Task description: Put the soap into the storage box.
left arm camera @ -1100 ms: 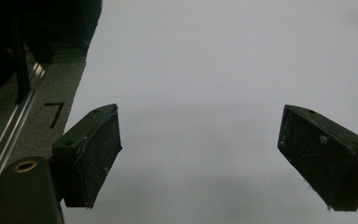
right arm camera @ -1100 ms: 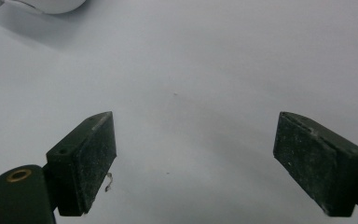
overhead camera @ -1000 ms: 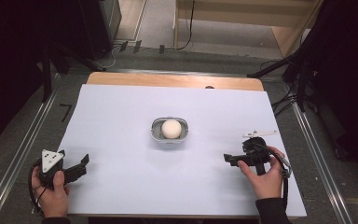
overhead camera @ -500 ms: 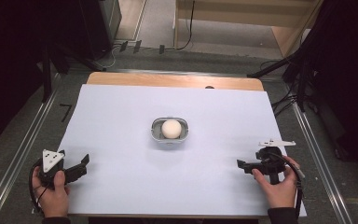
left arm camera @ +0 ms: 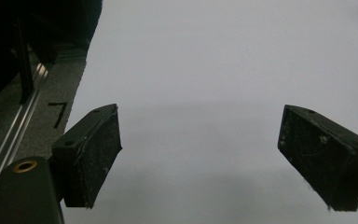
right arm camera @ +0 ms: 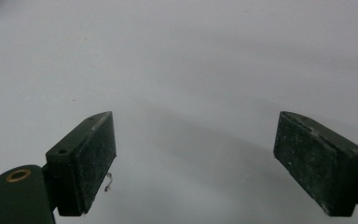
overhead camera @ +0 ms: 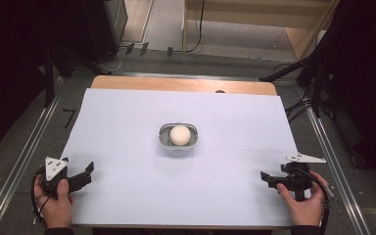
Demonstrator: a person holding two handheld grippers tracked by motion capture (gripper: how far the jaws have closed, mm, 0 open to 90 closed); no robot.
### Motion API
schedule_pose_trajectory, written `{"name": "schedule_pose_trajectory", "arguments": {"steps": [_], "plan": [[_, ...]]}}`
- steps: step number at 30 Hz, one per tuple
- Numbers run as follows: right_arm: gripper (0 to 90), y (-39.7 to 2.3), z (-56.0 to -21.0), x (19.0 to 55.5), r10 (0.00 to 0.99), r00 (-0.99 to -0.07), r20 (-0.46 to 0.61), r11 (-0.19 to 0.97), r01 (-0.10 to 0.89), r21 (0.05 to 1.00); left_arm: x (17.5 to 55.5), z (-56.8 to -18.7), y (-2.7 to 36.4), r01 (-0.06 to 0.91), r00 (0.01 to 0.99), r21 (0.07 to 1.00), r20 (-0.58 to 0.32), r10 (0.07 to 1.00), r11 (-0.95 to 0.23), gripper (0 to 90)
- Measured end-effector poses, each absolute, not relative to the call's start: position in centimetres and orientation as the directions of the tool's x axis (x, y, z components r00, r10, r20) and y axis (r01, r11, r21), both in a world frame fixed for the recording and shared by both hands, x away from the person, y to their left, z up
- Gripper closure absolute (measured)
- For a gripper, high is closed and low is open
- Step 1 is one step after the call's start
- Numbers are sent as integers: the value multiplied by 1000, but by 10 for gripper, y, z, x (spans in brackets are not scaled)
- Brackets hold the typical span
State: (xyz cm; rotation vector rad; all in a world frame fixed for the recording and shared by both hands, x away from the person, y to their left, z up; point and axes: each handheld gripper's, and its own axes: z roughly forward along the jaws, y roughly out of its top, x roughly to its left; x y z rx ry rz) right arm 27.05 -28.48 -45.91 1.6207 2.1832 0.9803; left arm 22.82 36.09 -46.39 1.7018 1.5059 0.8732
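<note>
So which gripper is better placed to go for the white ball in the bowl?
Neither clearly: left gripper and right gripper both rest open near the table's near corners, about equally far from the white ball in the metal bowl.

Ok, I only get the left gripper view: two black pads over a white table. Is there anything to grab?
Observer: Yes. A small shiny metal bowl sits mid-table with a cream-white round ball inside it.
Operator: Is my tool close to it?
Observer: No. The left tool is at the near left corner of the white table, well apart from the bowl.
Operator: Where's the other one?
Observer: The right tool is by the table's near right edge, jaws open and empty, pointing inward.
</note>
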Motion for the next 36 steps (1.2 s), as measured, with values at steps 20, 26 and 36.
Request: {"name": "schedule_pose_trajectory", "arguments": {"steps": [20,26,36], "plan": [[131,-327,-472,249,936,-295,192,93,732,675,228,-464,360,531,101,843,41,994,-89,142],[132,-340,-476,246,937,-277,211,55,716,696,228,-464,361,531,103,842,41,994,-89,142],[129,-355,-479,239,944,-259,205,36,697,716,228,-464,361,532,104,842,40,994,-90,142]]}}
